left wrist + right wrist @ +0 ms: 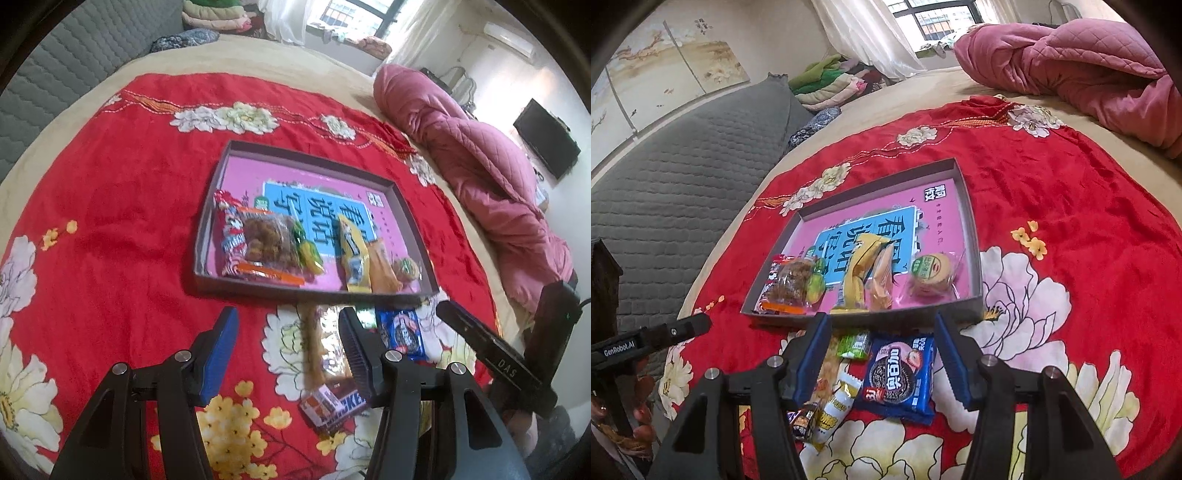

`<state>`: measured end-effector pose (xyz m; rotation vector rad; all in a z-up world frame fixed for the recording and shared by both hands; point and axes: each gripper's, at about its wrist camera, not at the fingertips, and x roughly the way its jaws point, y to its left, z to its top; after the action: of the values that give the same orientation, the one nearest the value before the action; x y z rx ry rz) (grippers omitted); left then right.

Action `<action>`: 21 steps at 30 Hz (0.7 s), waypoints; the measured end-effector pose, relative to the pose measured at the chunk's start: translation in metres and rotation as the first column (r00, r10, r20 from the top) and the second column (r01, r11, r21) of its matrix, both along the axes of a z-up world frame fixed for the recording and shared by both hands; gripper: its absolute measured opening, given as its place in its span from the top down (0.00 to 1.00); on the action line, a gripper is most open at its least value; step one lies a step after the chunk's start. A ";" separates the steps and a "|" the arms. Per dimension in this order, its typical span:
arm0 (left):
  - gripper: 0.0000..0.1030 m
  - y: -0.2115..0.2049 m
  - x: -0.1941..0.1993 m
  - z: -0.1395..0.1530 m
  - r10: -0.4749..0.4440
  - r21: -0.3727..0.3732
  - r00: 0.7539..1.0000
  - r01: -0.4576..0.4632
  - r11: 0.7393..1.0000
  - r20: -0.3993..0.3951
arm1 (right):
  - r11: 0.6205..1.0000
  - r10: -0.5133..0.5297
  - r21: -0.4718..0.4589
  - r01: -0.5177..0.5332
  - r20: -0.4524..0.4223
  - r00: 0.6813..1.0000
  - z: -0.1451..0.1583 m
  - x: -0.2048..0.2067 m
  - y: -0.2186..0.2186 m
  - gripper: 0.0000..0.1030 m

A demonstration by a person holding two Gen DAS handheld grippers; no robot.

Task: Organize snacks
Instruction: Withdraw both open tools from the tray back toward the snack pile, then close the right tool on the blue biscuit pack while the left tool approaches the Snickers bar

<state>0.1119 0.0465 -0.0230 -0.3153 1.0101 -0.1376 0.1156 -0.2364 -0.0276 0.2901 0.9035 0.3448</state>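
Shallow cardboard tray [975,236] on red floral blanket [1071,192]. Right gripper [882,354] fingers apart above blue cookie packet [899,376]; left gripper [288,343] fingers apart, gripping nothing.

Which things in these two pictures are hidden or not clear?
- Snickers bar: left wrist view, partly covered by the left gripper finger.
- Small dark packet: right wrist view, half behind the right gripper finger; label unreadable.
- Green packet: print blurred.
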 end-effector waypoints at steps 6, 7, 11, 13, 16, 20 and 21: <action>0.44 -0.006 -0.003 -0.002 -0.024 0.007 1.000 0.024 1.000 -0.011 | 1.000 0.011 -0.008 -0.011 -0.008 1.000 -0.001 -0.005 0.002 0.44; 0.44 -0.007 -0.004 -0.003 -0.024 0.008 1.000 0.024 1.000 -0.015 | 1.000 0.012 -0.008 -0.013 -0.010 1.000 -0.001 -0.006 0.002 0.44; 0.44 -0.008 -0.007 -0.007 -0.031 0.001 0.999 0.031 1.000 -0.032 | 1.000 0.013 -0.012 -0.013 -0.015 1.000 -0.002 -0.008 0.001 0.44; 0.44 -0.010 -0.009 -0.010 -0.039 -0.001 0.998 0.039 0.999 -0.044 | 1.000 0.014 -0.014 -0.014 -0.021 1.000 -0.003 -0.009 0.001 0.44; 0.44 -0.013 -0.012 -0.018 -0.055 -0.003 0.996 0.055 0.998 -0.073 | 1.000 0.016 -0.020 -0.017 -0.030 0.999 -0.005 -0.010 0.002 0.44; 0.44 -0.017 -0.016 -0.030 -0.074 -0.017 0.991 0.072 0.997 -0.109 | 0.999 0.024 -0.030 -0.025 -0.038 0.999 -0.008 -0.011 0.004 0.44; 0.44 -0.019 -0.017 -0.032 -0.080 -0.016 0.990 0.079 0.997 -0.117 | 0.999 0.025 -0.032 -0.026 -0.039 0.999 -0.008 -0.011 0.005 0.44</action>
<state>0.0944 0.0273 -0.0549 -0.2959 1.1393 -0.1991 0.1048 -0.2314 -0.0357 0.2563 0.9505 0.3487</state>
